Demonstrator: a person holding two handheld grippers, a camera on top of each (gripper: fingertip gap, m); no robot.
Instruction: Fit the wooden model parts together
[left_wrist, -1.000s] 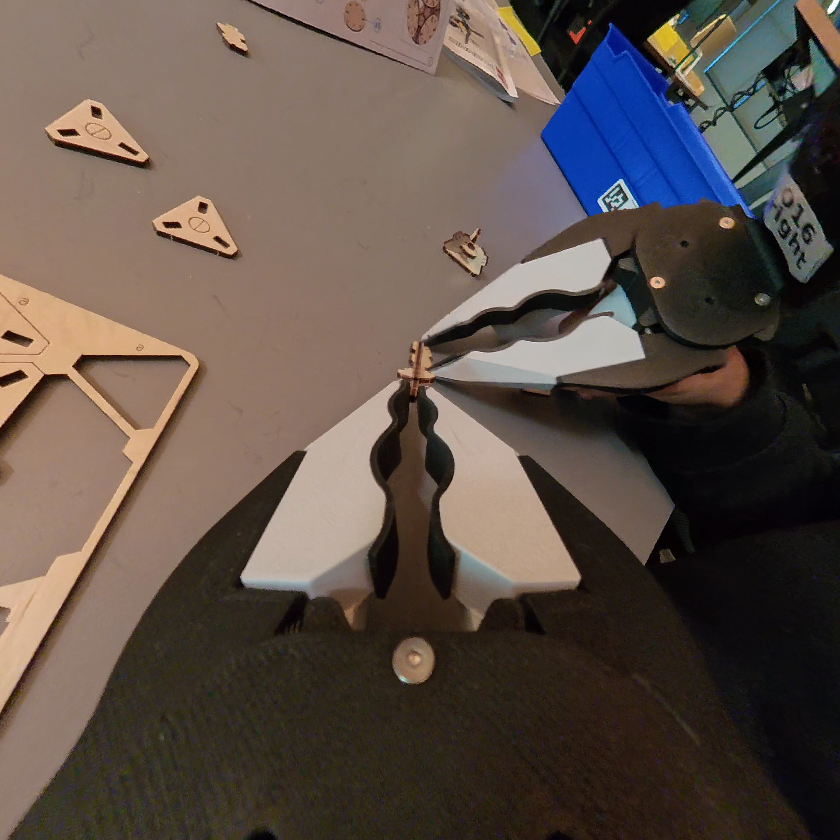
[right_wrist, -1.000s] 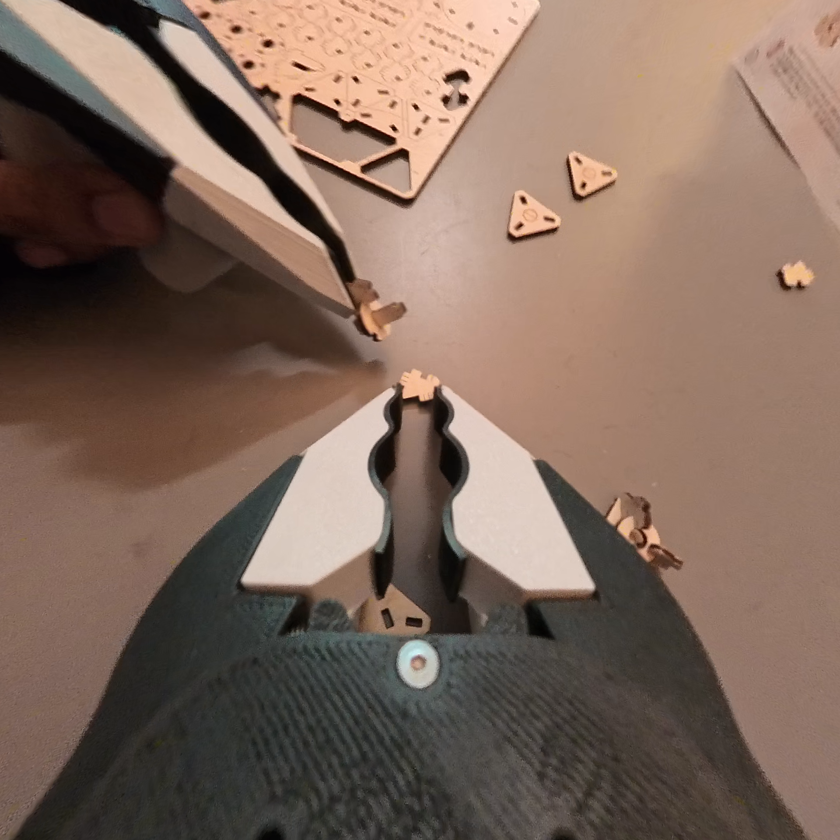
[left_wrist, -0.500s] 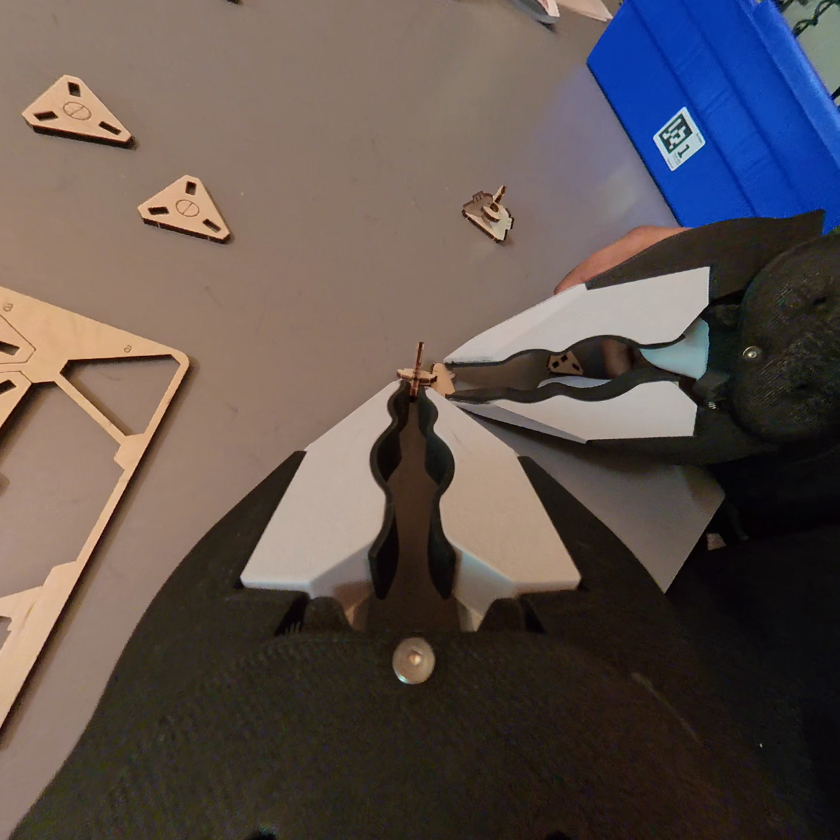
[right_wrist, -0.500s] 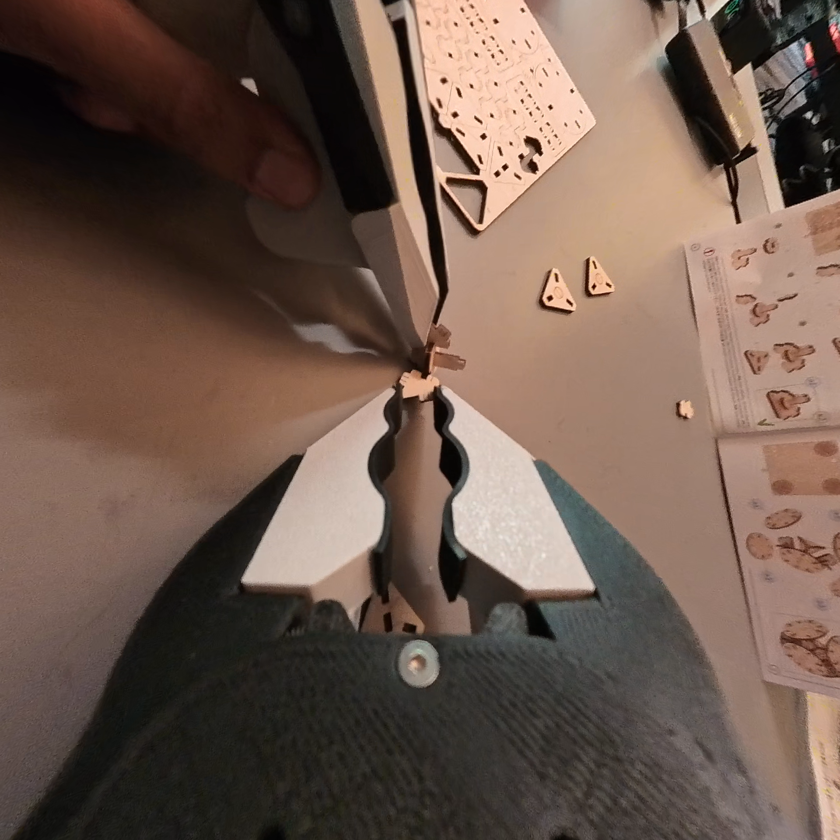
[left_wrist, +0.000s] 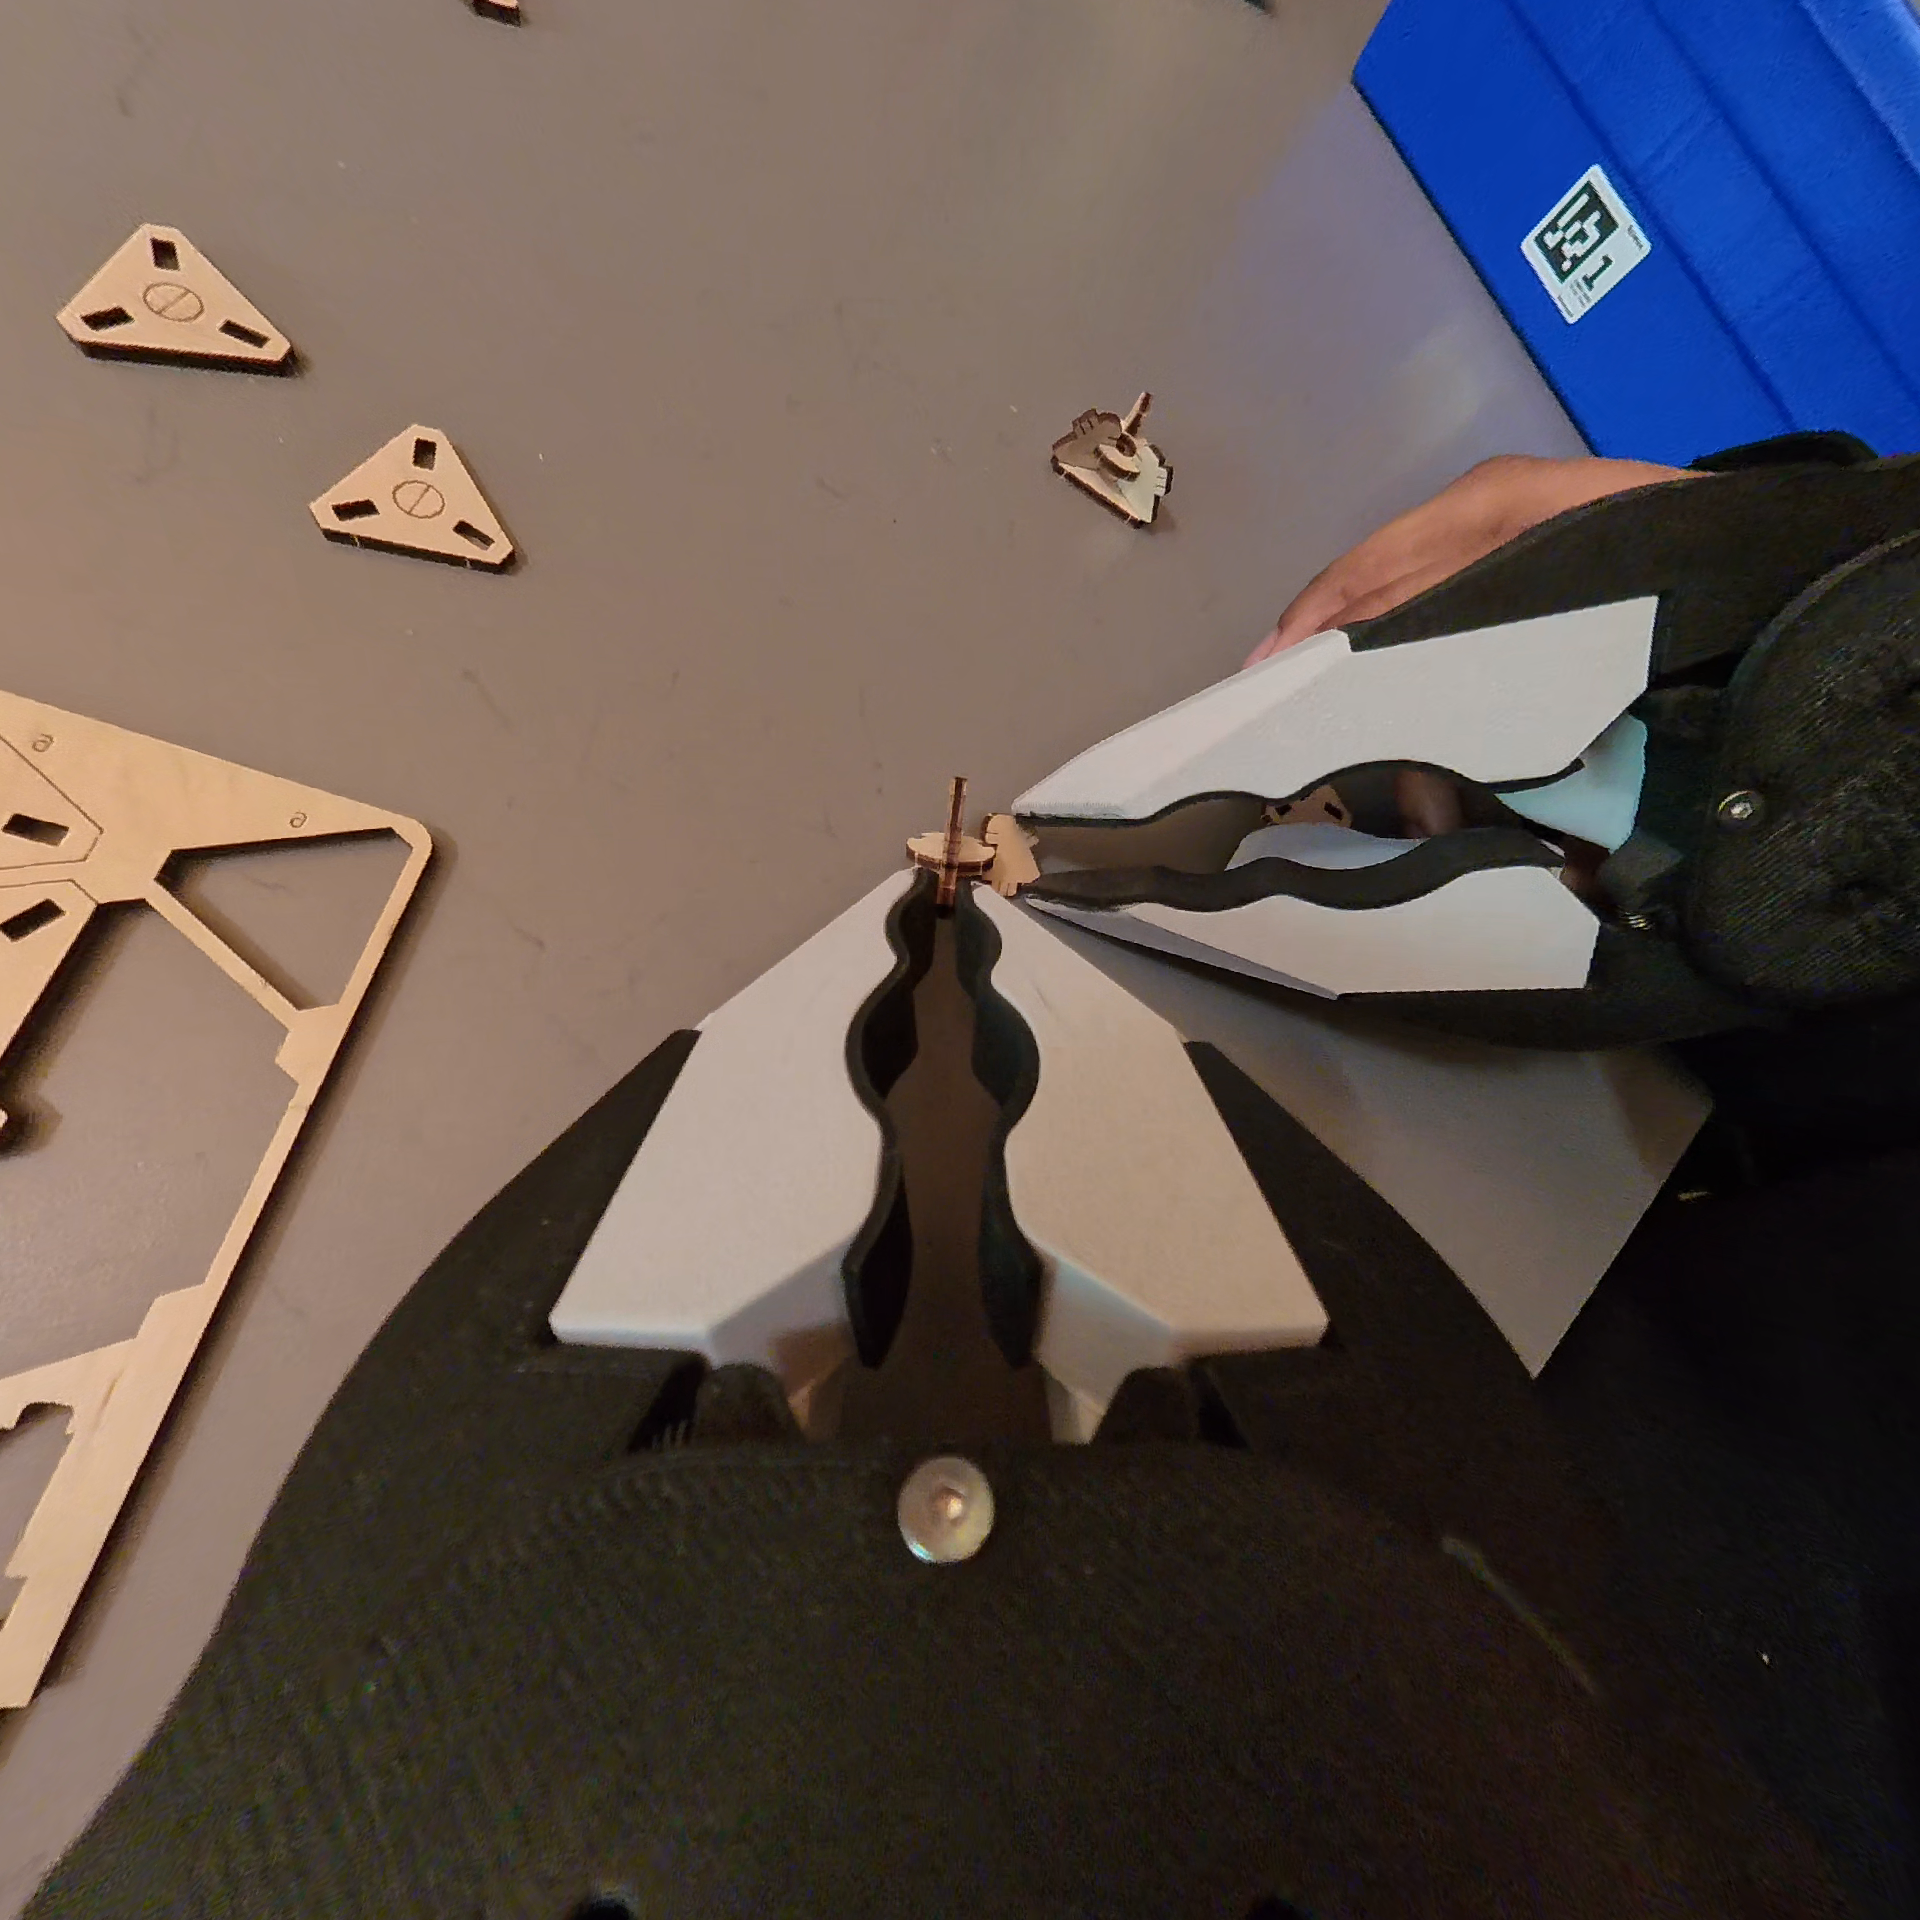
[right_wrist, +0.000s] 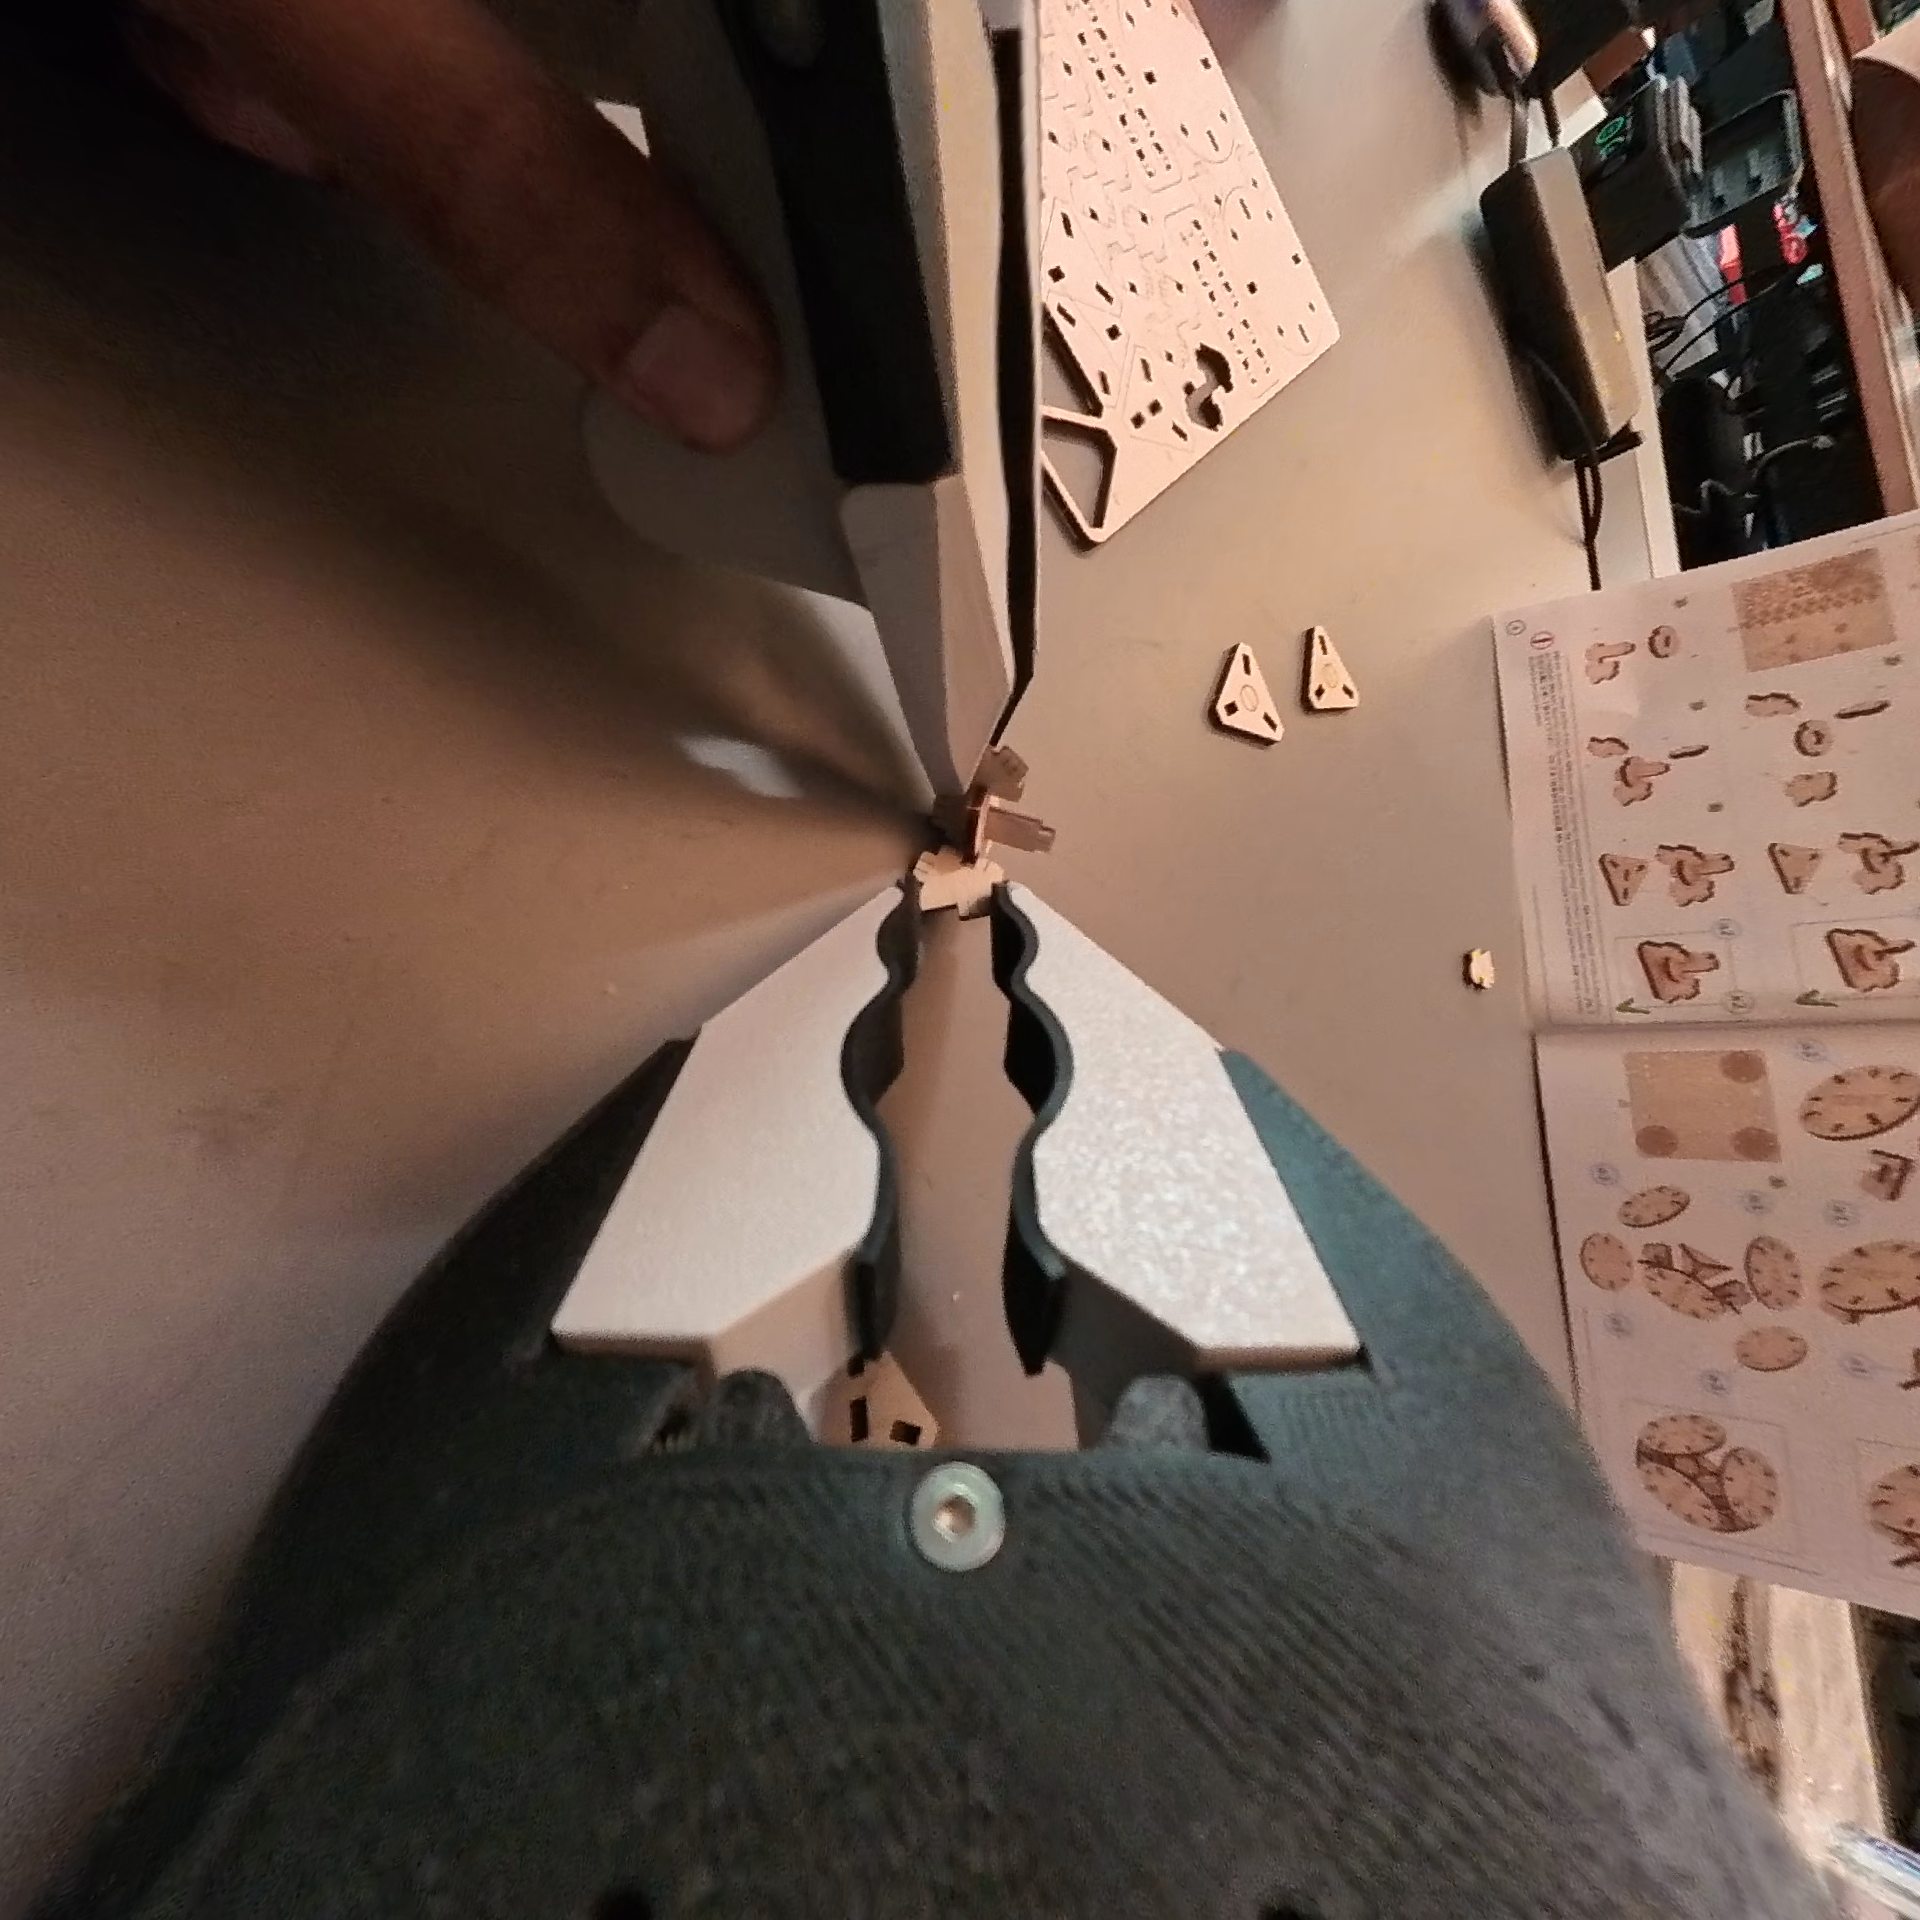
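Note:
My left gripper (left_wrist: 948, 891) is shut on a small wooden peg with a round disc on it (left_wrist: 948, 847), held above the grey table (left_wrist: 727, 260). My right gripper (right_wrist: 951, 902) is shut on a small flat notched wooden piece (right_wrist: 951, 885). The two pieces meet tip to tip. In the left wrist view the right gripper (left_wrist: 1029, 857) comes in from the right with its wooden piece (left_wrist: 1013, 854) against the disc. In the right wrist view the left gripper (right_wrist: 971, 800) comes down from above with its peg assembly (right_wrist: 997, 821).
Two wooden triangles (left_wrist: 177, 317) (left_wrist: 416, 504) and a small built wooden assembly (left_wrist: 1112, 473) lie on the table. A cut-out plywood sheet (left_wrist: 208, 935) lies at left. A blue bin (left_wrist: 1662, 208) stands at upper right. Instruction sheets (right_wrist: 1714, 935) lie at the right. Left and right tips are no more than a few centimetres apart.
The two grippers have come together, so the right gripper's wooden piece now touches the left gripper's peg assembly. Both grasps stay the same.

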